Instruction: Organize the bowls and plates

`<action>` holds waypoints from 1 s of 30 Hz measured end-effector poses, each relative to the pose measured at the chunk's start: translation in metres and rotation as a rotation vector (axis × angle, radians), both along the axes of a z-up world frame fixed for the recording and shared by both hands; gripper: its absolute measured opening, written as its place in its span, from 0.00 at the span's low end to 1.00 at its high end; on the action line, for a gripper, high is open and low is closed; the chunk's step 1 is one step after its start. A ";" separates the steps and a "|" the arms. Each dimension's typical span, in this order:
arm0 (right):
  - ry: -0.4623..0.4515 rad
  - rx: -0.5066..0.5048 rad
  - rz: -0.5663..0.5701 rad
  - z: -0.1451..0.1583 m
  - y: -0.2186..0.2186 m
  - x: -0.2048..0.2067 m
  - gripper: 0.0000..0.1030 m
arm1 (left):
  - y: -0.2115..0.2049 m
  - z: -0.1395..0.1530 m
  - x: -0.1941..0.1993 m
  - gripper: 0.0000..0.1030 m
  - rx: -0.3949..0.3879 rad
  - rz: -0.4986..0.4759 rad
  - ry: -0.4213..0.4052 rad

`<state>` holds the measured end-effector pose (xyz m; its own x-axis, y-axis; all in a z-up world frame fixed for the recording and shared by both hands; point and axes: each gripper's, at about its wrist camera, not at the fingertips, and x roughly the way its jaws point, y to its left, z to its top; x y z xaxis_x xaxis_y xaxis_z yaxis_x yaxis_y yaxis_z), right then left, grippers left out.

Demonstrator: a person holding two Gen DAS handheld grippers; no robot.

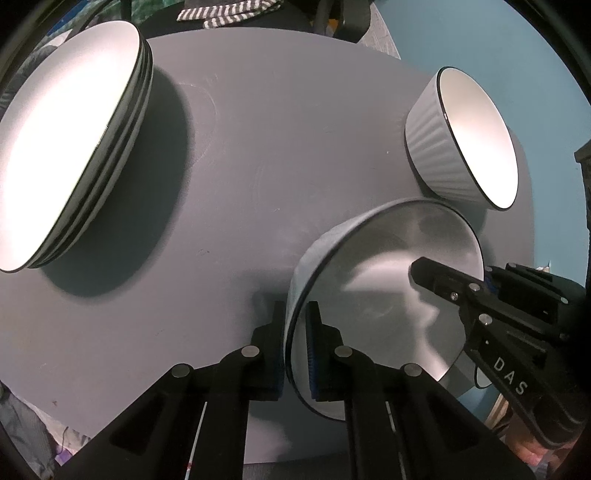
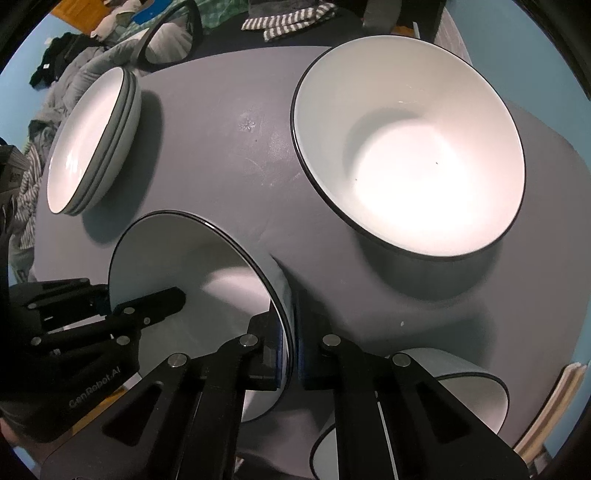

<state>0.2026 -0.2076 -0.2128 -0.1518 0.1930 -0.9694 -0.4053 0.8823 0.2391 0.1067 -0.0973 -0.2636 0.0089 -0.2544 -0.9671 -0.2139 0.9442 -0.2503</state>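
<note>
Both my grippers, left gripper [image 1: 296, 325] and right gripper [image 2: 291, 332], point steeply down, clamping opposite rims of one bowl [image 1: 388, 295]; its base is hidden.

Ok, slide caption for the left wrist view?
Both grippers, left and right, clamp opposite rims of one bowl between plate stack and second bowl.

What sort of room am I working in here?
Probably a lived-in home room, not a lab: a grey table with bowls, heaped clothes and a striped cloth behind it.

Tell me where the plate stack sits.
The plate stack sits at the table's far left in both wrist views, well apart from the gripped bowl.
</note>
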 end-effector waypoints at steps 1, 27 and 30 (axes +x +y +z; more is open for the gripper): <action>-0.001 0.000 -0.001 0.004 -0.007 0.002 0.06 | 0.000 0.001 0.000 0.08 0.002 0.000 -0.001; -0.107 0.016 -0.117 0.079 -0.010 0.047 0.06 | -0.014 0.088 0.070 0.08 0.014 -0.082 -0.164; -0.114 0.009 -0.136 0.079 -0.012 0.058 0.06 | -0.022 0.092 0.084 0.08 0.018 -0.092 -0.175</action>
<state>0.2609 -0.2201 -0.1343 -0.0129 0.2131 -0.9769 -0.3073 0.9289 0.2067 0.1911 -0.1189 -0.1719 0.1544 -0.2444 -0.9573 -0.0809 0.9625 -0.2588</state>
